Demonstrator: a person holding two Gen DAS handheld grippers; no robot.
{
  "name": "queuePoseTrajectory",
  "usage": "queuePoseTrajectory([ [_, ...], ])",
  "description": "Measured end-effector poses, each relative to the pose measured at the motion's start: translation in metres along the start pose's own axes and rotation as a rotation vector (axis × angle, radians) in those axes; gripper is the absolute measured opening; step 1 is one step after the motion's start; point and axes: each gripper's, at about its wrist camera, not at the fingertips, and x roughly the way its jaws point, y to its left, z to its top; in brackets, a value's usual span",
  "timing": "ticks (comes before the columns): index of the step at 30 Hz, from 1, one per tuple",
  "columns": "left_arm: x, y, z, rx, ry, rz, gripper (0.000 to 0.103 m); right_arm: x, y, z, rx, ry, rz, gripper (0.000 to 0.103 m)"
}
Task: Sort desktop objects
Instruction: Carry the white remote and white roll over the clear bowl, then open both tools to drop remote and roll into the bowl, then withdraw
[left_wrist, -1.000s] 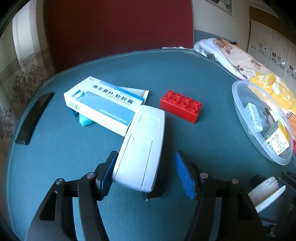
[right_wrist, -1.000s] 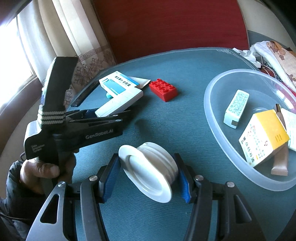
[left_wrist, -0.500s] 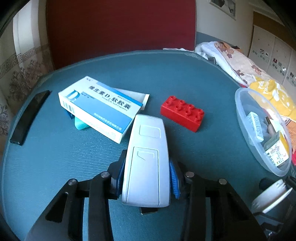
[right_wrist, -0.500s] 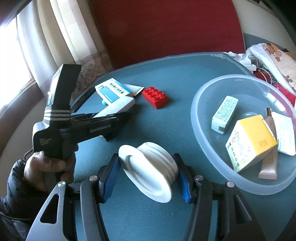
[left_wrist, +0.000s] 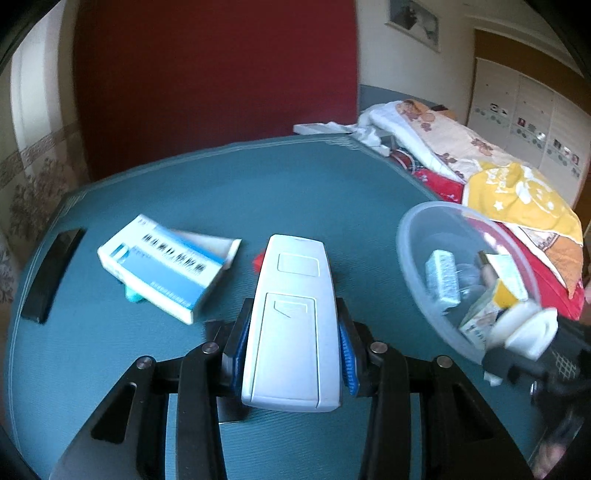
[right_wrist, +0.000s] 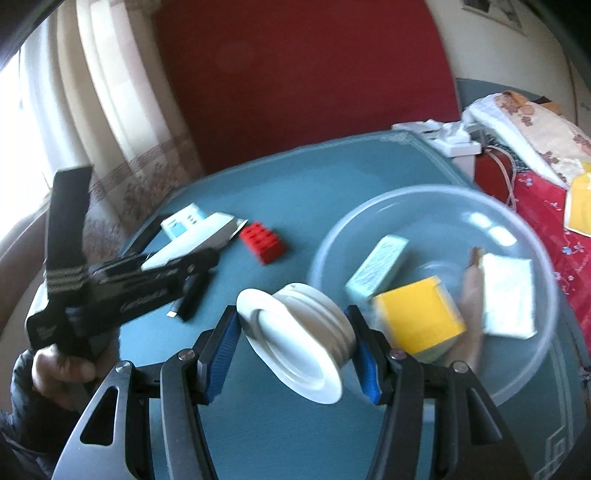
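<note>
My left gripper (left_wrist: 293, 354) is shut on a grey-white remote control (left_wrist: 295, 317), held above the teal table. It also shows in the right wrist view (right_wrist: 192, 254), at the left. My right gripper (right_wrist: 295, 345) is shut on a white ribbed round fitting (right_wrist: 299, 332), close to the near rim of the clear plastic bowl (right_wrist: 532, 236). In the left wrist view the fitting (left_wrist: 528, 328) shows at the bowl's (left_wrist: 410, 258) near edge. The bowl holds a yellow box (right_wrist: 417, 314), a pale patterned box (right_wrist: 380, 266), a white packet (right_wrist: 509, 295) and a tube.
A blue-and-white medicine box (left_wrist: 166, 269) lies on the table over a teal item. A red toy brick (right_wrist: 262, 242) lies beyond it, mostly hidden behind the remote in the left wrist view. A black bar (left_wrist: 51, 273) lies at the left edge. Bedding (left_wrist: 480, 170) is piled right.
My left gripper has closed on the remote and lifted it up. My right gripper has carried the white fitting to the right, up to the bowl's rim.
</note>
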Motion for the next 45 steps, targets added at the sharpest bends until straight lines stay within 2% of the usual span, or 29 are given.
queuePoseTrajectory([
  [4, 0.005, -0.018, 0.010, 0.025, 0.003, -0.025, 0.043, -0.012, -0.019, 0.010, 0.020, -0.042, -0.054, 0.061],
  [17, 0.019, -0.080, 0.027, 0.124, 0.009, -0.089, 0.043, -0.024, -0.085, 0.029, 0.116, -0.087, -0.175, 0.061],
  [21, 0.027, -0.098, 0.032, 0.145, 0.016, -0.107, 0.043, -0.022, -0.104, 0.033, 0.154, -0.093, -0.196, 0.061],
  [33, 0.045, -0.121, 0.042, 0.182, 0.030, -0.150, 0.043, -0.022, -0.124, 0.041, 0.174, -0.103, -0.207, 0.062],
  [34, 0.047, -0.124, 0.044, 0.186, 0.030, -0.154, 0.051, -0.023, -0.126, 0.040, 0.182, -0.103, -0.206, 0.064],
  [35, 0.048, -0.125, 0.044, 0.189, 0.031, -0.155, 0.059, -0.023, -0.128, 0.040, 0.191, -0.104, -0.205, 0.070],
  [36, 0.049, -0.125, 0.044, 0.185, 0.028, -0.148, 0.075, -0.024, -0.129, 0.039, 0.196, -0.108, -0.206, 0.077],
  [37, 0.048, -0.124, 0.044, 0.177, 0.018, -0.140, 0.080, -0.025, -0.131, 0.040, 0.199, -0.115, -0.214, 0.079],
  [39, 0.045, -0.119, 0.044, 0.156, -0.004, -0.146, 0.080, -0.027, -0.132, 0.040, 0.198, -0.119, -0.220, 0.079],
  [45, 0.044, -0.104, 0.041, 0.116, 0.010, -0.131, 0.080, -0.026, -0.130, 0.039, 0.196, -0.111, -0.211, 0.079],
])
